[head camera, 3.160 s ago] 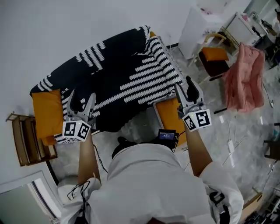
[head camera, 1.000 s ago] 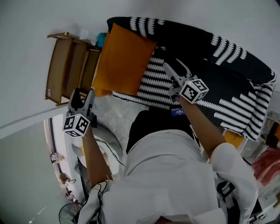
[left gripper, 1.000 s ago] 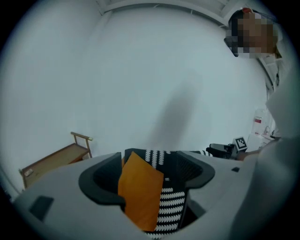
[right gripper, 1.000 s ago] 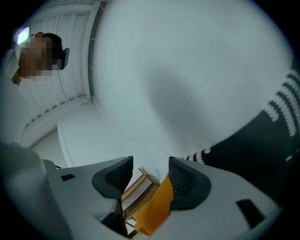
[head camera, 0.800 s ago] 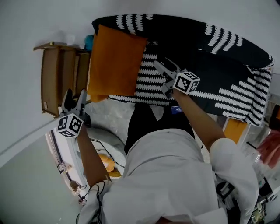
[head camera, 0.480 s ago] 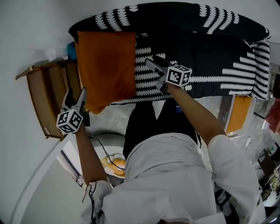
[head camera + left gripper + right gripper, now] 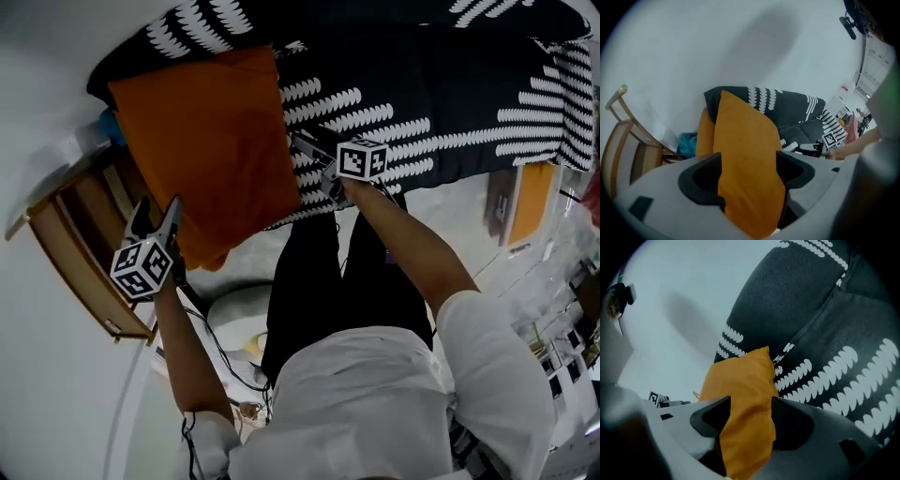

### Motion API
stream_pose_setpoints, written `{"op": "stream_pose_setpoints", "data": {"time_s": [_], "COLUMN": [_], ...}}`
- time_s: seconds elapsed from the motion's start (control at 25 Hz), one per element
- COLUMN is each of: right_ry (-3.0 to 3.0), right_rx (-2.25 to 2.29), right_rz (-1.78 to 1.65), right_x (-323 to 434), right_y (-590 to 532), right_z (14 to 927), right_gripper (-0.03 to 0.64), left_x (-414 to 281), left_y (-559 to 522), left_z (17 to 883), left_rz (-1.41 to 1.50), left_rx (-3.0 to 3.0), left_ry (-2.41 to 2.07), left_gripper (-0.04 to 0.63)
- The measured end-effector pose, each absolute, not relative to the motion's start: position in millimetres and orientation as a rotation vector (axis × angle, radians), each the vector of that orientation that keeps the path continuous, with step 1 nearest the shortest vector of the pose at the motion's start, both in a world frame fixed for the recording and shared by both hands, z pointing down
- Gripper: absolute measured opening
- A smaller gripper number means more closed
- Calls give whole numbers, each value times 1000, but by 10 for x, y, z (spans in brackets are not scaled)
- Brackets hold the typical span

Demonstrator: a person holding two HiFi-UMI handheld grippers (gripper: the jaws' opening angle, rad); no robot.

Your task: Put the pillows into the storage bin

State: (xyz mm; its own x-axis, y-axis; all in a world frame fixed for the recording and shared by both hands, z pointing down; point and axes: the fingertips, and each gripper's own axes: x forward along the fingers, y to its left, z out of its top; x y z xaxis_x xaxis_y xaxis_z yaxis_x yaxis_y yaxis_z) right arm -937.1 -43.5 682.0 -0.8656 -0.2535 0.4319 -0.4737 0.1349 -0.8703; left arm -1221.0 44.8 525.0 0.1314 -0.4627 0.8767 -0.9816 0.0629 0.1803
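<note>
While the left tongs stand wide around the near left edge of the orange pillow, which lies on the sofa's left end, the right tongs have just been opening and sit wide around its right edge, likely so both can pinch and lift it.

My left gripper has its jaws wide apart, with the orange pillow standing upright in the gap and filling it. Behind the pillow runs a black sofa with white markings. Left of the pillow stands a wooden shelf, and something teal sits between the two. Right of the pillow, the right gripper lies low against the sofa.
</note>
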Motion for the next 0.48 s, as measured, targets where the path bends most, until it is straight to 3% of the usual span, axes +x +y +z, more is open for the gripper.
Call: {"op": "stream_pose_setpoints", "data": {"time_s": [0.48], "right_ry": [-2103], "right_rx": [591], "right_rz": [1919], "right_x": [-9898], "right_y": [-332], "right_z": [7711], "right_gripper": [279], "left_x": [-12257], "left_y": [264], "left_z": [5729], "left_rz": [871], "left_rx": [1525], "left_ry": [-1391], "left_gripper": [367]}}
